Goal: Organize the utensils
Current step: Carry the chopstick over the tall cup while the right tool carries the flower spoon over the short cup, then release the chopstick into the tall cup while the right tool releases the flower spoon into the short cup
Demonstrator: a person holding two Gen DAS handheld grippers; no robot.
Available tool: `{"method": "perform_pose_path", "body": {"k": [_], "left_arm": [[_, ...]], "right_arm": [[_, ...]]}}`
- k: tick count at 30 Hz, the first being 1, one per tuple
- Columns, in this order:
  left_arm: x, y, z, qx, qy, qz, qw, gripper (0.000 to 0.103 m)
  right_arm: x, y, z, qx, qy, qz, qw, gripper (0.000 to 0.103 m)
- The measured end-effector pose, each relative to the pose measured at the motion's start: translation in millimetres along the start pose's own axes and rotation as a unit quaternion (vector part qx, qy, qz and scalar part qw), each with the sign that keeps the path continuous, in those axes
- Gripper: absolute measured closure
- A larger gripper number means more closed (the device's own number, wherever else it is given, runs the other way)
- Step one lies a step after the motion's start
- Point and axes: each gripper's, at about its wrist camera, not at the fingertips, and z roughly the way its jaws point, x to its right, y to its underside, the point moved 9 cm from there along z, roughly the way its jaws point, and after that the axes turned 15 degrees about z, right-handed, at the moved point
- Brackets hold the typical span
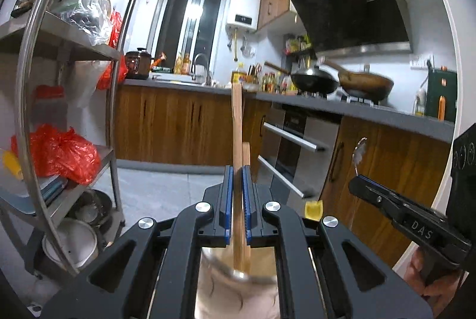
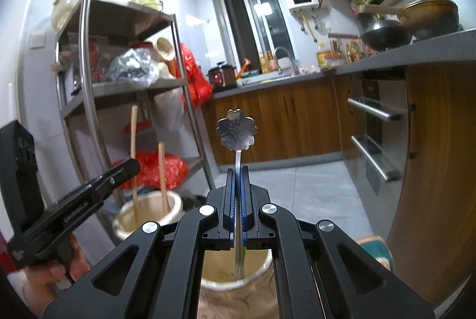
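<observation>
Blue pads line both black grippers, the left gripper [image 1: 237, 185] and the right gripper [image 2: 237, 188], pale wooden chopsticks [image 1: 238, 140] contrast with a silver flower-embossed spoon [image 2: 237, 130], cream floral-patterned jars [image 2: 238, 283] sit below, and red bags [image 1: 62, 152] brighten the steel shelf [image 1: 71, 30].

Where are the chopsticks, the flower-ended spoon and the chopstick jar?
chopsticks [image 1: 238, 122], left wrist view, upper shaft.
flower-ended spoon [image 2: 237, 129], right wrist view, flower end.
chopstick jar [image 2: 175, 201], right wrist view, rim.
</observation>
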Motion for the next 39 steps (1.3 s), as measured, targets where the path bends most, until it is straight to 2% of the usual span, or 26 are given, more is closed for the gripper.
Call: {"method": "perform_pose_path", "body": {"k": [10, 18, 21, 25, 32, 34, 36, 39], "left_arm": [[6, 19, 13, -0.054, 0.001, 0.023, 0.9983, 0.097], [6, 22, 14, -0.060, 0.005, 0.024, 0.9979, 0.097], [7, 21, 14, -0.059, 0.006, 0.027, 0.9979, 0.092], [5, 16, 9, -0.048, -0.005, 0.032, 0.9983, 0.074], [0, 13, 4, -0.044, -0.012, 0.027, 0.9986, 0.067], [-2, 11, 2, -0.042, -0.013, 0.026, 0.9987, 0.066], [-3, 11, 1, -0.041, -0.015, 0.025, 0.9987, 0.065], [-5, 10, -2, -0.038, -0.019, 0.022, 0.9988, 0.052]], "right_arm": [[15, 17, 13, -0.037, 0.039, 0.000, 0.999, 0.099], [20, 16, 14, -0.035, 0.046, 0.004, 0.998, 0.099], [24, 17, 15, -0.036, 0.048, 0.010, 0.998, 0.098], [28, 18, 17, -0.040, 0.056, 0.011, 0.998, 0.097], [31, 20, 19, -0.046, 0.067, 0.015, 0.997, 0.097], [31, 20, 19, -0.046, 0.066, 0.017, 0.997, 0.093], [30, 18, 16, -0.045, 0.060, 0.021, 0.997, 0.079], [25, 14, 9, -0.040, 0.055, 0.021, 0.997, 0.070]]}}
